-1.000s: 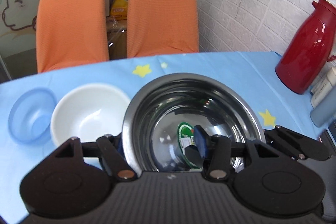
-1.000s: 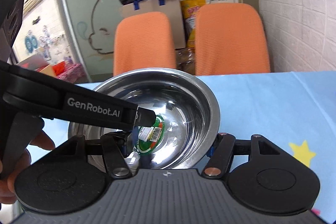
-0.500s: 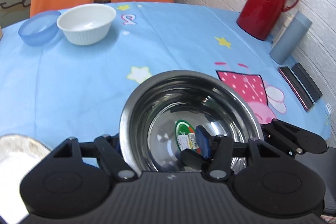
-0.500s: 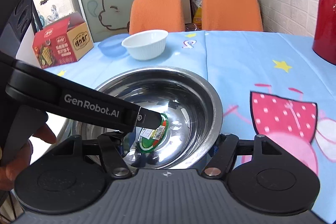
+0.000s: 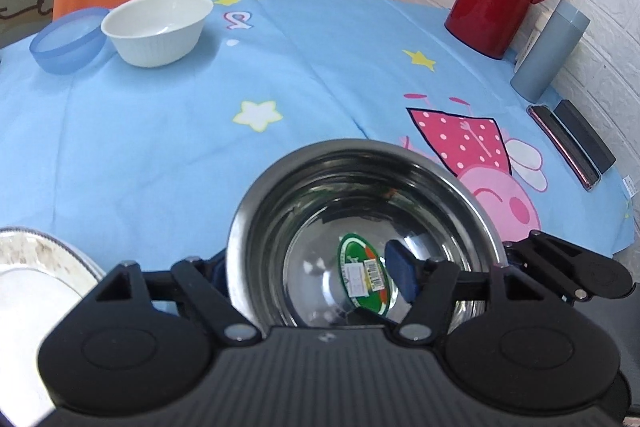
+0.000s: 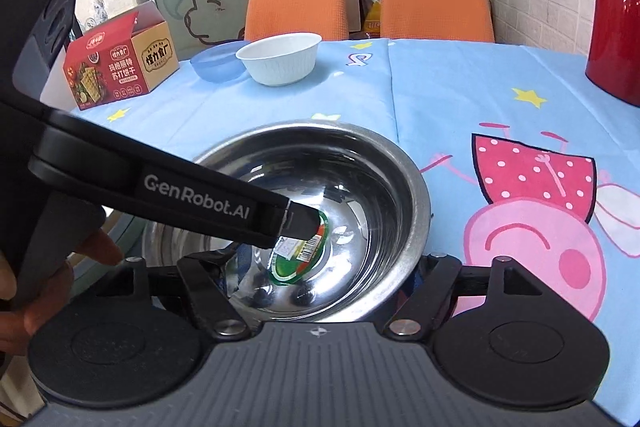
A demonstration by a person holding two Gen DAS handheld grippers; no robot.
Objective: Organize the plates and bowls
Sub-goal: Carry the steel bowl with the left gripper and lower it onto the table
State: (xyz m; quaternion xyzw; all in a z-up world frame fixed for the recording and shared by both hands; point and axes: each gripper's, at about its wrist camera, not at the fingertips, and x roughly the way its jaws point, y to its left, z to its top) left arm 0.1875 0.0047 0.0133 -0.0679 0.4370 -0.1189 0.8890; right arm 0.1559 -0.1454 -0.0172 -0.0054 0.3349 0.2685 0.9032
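Placing steel bowl [image 5: 360, 211] on table [image 5: 160, 147]; left gripper [image 5: 312, 267] jaws just opening, straddling rim; right gripper [image 6: 320, 267] grip unclear, cannot tell. Next: withdrawing both.

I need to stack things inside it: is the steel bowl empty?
Empty of contents: the steel bowl holds only a green sticker on its bottom, though a finger of the left gripper reaches inside.

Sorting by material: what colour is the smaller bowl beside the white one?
Translucent blue bowl; left wrist view.
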